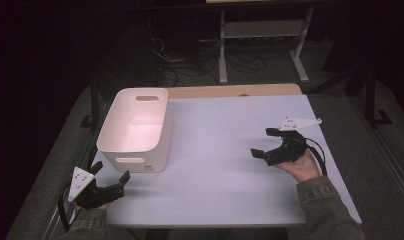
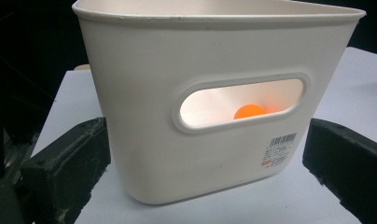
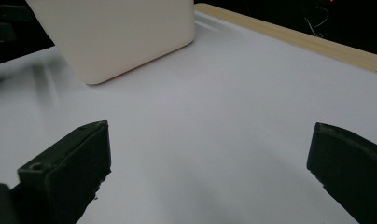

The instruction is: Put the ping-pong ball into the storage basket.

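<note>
The table (image 1: pixel 230 150) carries a white bin (image 1: pixel 135 127) on its left half, near the front edge. The left gripper (image 1: pixel 110 175) sits just in front of the bin's near end, jaws spread wide and empty, apart from the wall. The right gripper (image 1: pixel 262 144) hovers over the right side, well apart from the bin, jaws also wide and empty. Through the bin's handle slot an orange ball (image 2: pixel 250 111) shows inside.

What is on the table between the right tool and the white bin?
Nothing: in the high view, bare table separates the right tool from the white bin; the right gripper view agrees.
</note>
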Demonstrator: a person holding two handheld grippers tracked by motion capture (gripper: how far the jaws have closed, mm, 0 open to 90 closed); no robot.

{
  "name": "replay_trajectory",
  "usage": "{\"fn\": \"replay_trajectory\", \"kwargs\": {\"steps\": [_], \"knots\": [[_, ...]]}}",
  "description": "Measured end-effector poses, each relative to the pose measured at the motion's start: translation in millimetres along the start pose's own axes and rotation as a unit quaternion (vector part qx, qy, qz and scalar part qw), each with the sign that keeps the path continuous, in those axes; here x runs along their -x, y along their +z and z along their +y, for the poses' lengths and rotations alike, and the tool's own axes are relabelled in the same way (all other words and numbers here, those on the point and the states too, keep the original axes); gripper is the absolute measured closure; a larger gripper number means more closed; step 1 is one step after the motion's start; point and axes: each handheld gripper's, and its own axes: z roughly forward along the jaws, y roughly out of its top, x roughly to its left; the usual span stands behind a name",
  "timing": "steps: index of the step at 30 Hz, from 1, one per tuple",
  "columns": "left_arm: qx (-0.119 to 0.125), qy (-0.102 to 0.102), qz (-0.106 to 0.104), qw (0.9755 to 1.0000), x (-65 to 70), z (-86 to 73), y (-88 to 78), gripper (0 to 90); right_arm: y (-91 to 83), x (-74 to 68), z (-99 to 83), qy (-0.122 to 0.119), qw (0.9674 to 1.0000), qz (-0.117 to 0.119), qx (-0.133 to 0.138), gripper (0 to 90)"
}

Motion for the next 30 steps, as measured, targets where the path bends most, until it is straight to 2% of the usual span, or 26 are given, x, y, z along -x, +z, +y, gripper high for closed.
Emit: {"fn": "replay_trajectory", "kwargs": {"steps": [9,12,15,22,30], "knots": [[0.001,0.001,0.000,1.0000,0.2,0.0,-0.1,0.2,-9.2,0.3,-15.2,0.007,0.9997,-0.018,0.015,0.0],[0.001,0.001,-0.002,1.0000,0.3,0.0,0.0,0.2,-13.8,0.5,-24.1,0.007,0.9991,-0.031,0.028,0.0],[0.001,0.001,-0.003,1.0000,0.4,0.0,0.1,0.2,-15.9,0.1,-28.2,0.007,0.9988,-0.040,0.029,0.0],[0.002,0.001,-0.004,1.0000,0.4,0.0,-0.1,0.2,-25.1,-0.5,-41.9,0.007,0.9963,-0.070,0.049,0.0],[0.004,-0.001,-0.004,1.0000,-0.1,0.1,-0.8,0.2,-28.4,-2.6,-58.8,0.009,0.9946,-0.088,0.054,0.0]]}}
